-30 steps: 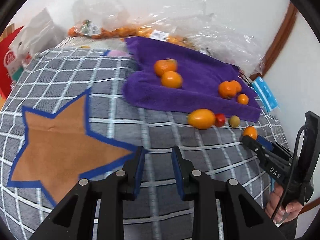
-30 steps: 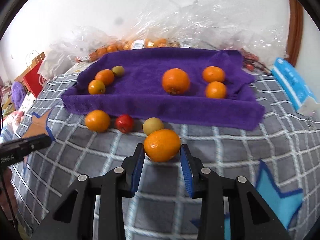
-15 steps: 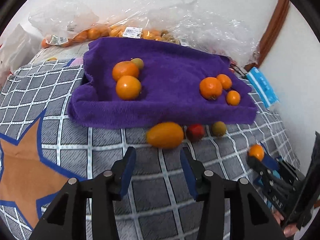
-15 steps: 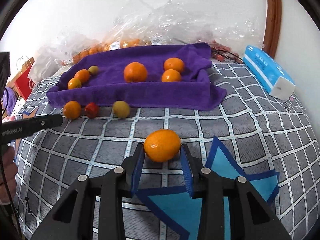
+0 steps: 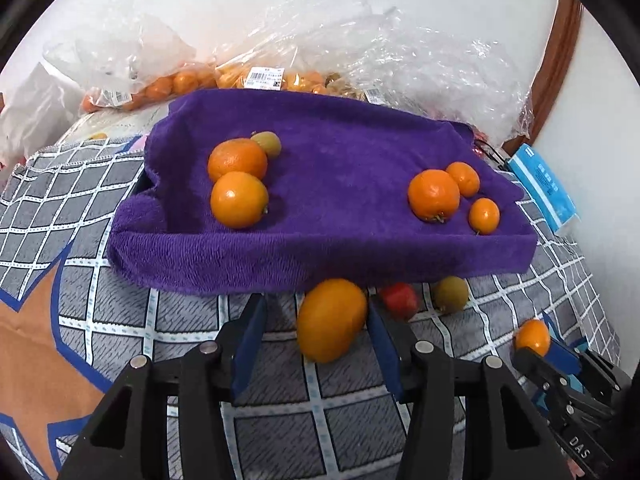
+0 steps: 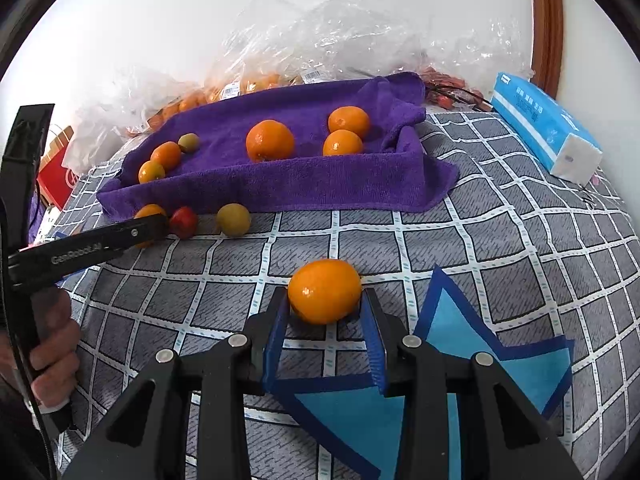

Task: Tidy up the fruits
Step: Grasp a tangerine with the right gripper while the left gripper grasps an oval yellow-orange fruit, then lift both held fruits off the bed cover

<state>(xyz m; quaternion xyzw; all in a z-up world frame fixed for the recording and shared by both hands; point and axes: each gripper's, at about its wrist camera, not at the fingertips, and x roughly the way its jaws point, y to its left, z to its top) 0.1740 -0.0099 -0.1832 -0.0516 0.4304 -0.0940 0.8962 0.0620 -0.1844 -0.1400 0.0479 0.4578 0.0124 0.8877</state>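
My left gripper (image 5: 314,304) hovers over the checked blanket, just in front of the purple towel (image 5: 340,152). Its jaws are opening around a big oval orange (image 5: 330,322) that lies on the blanket; the left pad stands clear of it. A red fruit (image 5: 400,300) and a greenish fruit (image 5: 450,294) lie beside it. Several oranges (image 5: 239,199) rest on the towel. My right gripper (image 6: 325,297) is shut on a smaller orange (image 6: 324,290), held above the blanket near a blue star patch (image 6: 460,356).
Clear plastic bags of oranges (image 5: 260,80) are heaped behind the towel against the wall. A blue tissue pack (image 6: 544,128) lies at the right. An orange star patch (image 5: 32,340) marks the blanket's left side. A hand (image 6: 52,352) grips the left tool's handle.
The left gripper swung from the orange star patch to the towel's front edge and spread its jaws around the oval orange. The right gripper carried its orange back from the towel toward the blue star.
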